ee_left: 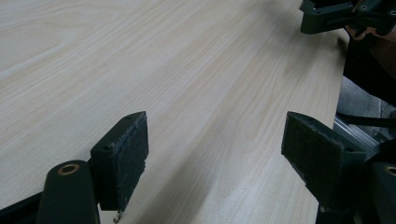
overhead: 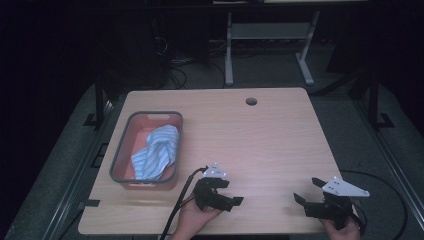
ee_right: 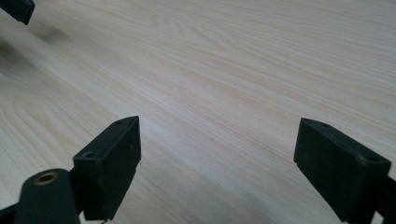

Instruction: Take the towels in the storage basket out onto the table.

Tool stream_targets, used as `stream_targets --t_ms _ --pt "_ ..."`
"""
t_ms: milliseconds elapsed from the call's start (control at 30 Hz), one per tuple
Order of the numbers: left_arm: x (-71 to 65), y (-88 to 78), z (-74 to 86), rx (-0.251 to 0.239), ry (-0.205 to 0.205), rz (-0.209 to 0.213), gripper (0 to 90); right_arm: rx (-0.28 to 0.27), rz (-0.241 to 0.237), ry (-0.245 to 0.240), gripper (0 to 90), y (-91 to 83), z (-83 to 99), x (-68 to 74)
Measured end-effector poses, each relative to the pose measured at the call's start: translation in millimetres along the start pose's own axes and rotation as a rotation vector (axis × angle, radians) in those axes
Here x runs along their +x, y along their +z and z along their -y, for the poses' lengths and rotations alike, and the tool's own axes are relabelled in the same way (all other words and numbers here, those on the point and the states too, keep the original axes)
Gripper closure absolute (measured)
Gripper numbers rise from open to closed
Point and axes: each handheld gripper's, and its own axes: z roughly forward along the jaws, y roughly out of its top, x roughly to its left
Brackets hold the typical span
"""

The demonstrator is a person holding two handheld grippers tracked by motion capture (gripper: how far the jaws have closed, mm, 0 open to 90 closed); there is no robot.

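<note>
A blue-and-white striped cloth (overhead: 157,151) lies bunched inside a grey-rimmed bin (overhead: 118,152) with a red floor, at the left of the wooden table (overhead: 250,140). My left gripper (overhead: 231,192) is held low near the table's front edge, right of the bin, jaws wide apart and nothing between them (ee_left: 215,154). My right gripper (overhead: 308,190) hovers at the front right, also open over bare wood (ee_right: 217,158). The right gripper (ee_left: 345,16) shows at the top right of the left gripper view.
A round cable hole (overhead: 251,101) sits near the table's far edge. Black cables (overhead: 177,207) trail from both grippers off the front edge. Dark floor and a metal stand (overhead: 270,45) lie beyond the table.
</note>
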Motion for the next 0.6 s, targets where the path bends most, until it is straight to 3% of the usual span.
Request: stream_targets --t_ms 400,600 --pt "6.0 -6.9 -3.2 -0.001 -0.002 -0.012 22.8 0.008 0.003 -0.001 14.4 2.0 0.1 -2.0" --pt "2.6 -9.6 -9.1 -0.008 0.001 0.000 22.8 0.011 0.010 0.001 14.4 1.6 0.5 -1.9"
